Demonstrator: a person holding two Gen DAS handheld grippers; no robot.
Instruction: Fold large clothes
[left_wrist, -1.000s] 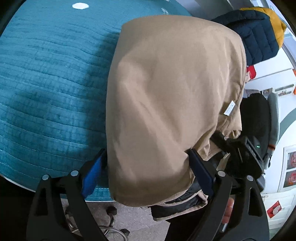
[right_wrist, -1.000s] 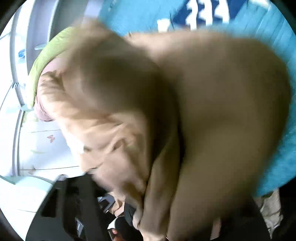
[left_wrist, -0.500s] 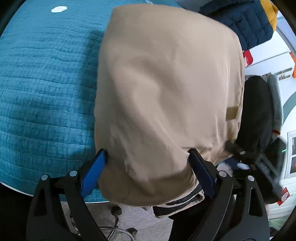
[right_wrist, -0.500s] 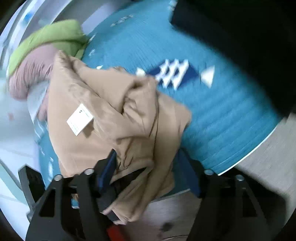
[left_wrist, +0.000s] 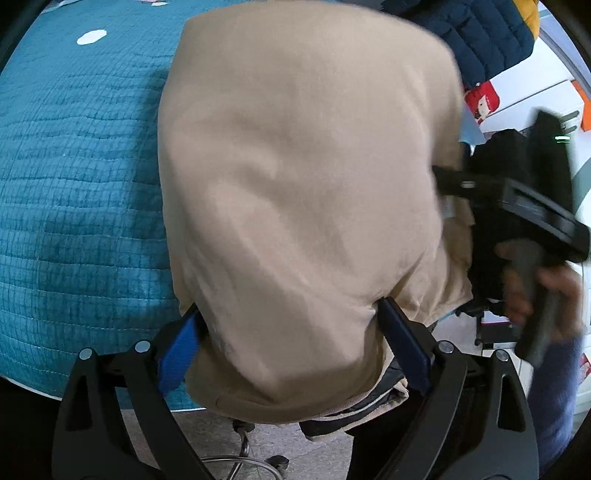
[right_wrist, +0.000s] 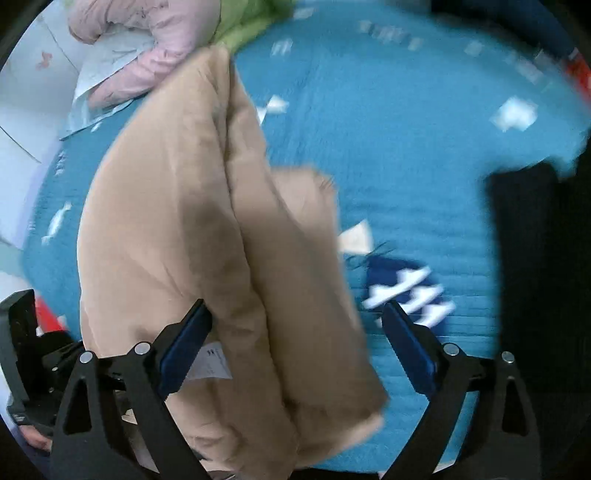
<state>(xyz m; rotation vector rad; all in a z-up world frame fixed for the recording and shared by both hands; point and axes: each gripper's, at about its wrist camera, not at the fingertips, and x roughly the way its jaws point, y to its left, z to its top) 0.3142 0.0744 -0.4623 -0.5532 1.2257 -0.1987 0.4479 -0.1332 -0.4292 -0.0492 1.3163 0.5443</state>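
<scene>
A large tan padded jacket (left_wrist: 303, 192) lies folded in a thick bundle on the teal quilt (left_wrist: 74, 177), its near end hanging over the bed edge. My left gripper (left_wrist: 291, 339) stands wide open with the bundle's near end bulging between its blue pads. The jacket also fills the left half of the right wrist view (right_wrist: 207, 251), with a white tag (right_wrist: 212, 363) near the left pad. My right gripper (right_wrist: 295, 339) is wide open around the jacket's folded edge. In the left wrist view the right gripper's body (left_wrist: 524, 206) shows at the jacket's right side, blurred.
A navy and yellow quilted jacket (left_wrist: 480, 33) lies at the far end of the bed. Pink and green clothes (right_wrist: 155, 40) are piled at the bed's far left in the right wrist view. A wheeled chair base (left_wrist: 243, 443) stands on the floor below the bed edge.
The right gripper has swung round and now sits over the jacket's folded edge. The jacket has settled flatter on the quilt. The left gripper stays open around the near end.
</scene>
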